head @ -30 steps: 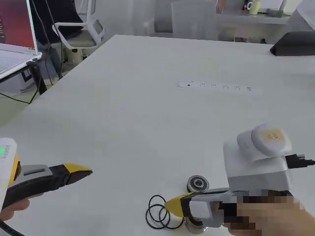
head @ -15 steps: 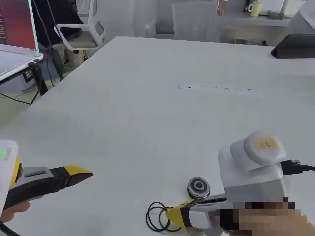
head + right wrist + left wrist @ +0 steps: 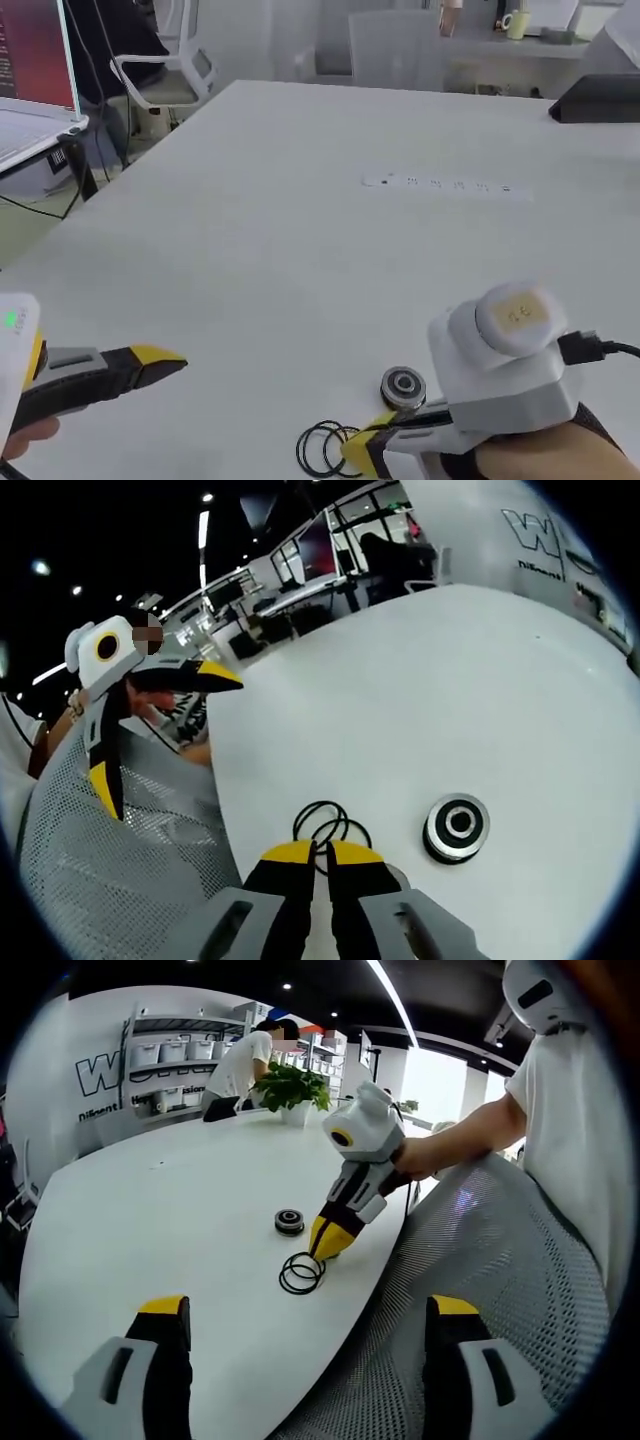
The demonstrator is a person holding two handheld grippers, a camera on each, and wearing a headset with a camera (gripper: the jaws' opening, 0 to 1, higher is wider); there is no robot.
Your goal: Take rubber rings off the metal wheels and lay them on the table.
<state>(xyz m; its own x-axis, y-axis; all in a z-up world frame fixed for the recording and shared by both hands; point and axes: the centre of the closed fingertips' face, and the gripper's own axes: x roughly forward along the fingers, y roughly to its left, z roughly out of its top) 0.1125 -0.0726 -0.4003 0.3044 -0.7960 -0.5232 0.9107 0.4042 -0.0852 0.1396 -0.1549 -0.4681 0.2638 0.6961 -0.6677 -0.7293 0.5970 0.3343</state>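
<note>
Several black rubber rings [image 3: 322, 446] lie overlapping on the white table [image 3: 300, 230], close to its near edge. A metal wheel [image 3: 403, 384] rests flat just right of them. My right gripper [image 3: 321, 852] is shut, its yellow tips low at the near edge of the rings [image 3: 325, 825], with the wheel [image 3: 457, 827] to its right. I cannot tell whether a ring is pinched. My left gripper [image 3: 310, 1310] hangs open and holds nothing, well to the left of the rings [image 3: 301, 1272] and off the table edge. In the head view its yellow tip [image 3: 158, 358] is at the lower left.
A white power strip [image 3: 445, 182] lies across the table's middle. A laptop [image 3: 30, 95] stands at the far left beside an office chair [image 3: 160, 65]. A dark case [image 3: 598, 100] sits at the far right. A potted plant [image 3: 290, 1085] stands at the table's far end.
My right gripper has drawn back toward me and lower, its tips now at the near side of the rings. The left gripper has hardly moved.
</note>
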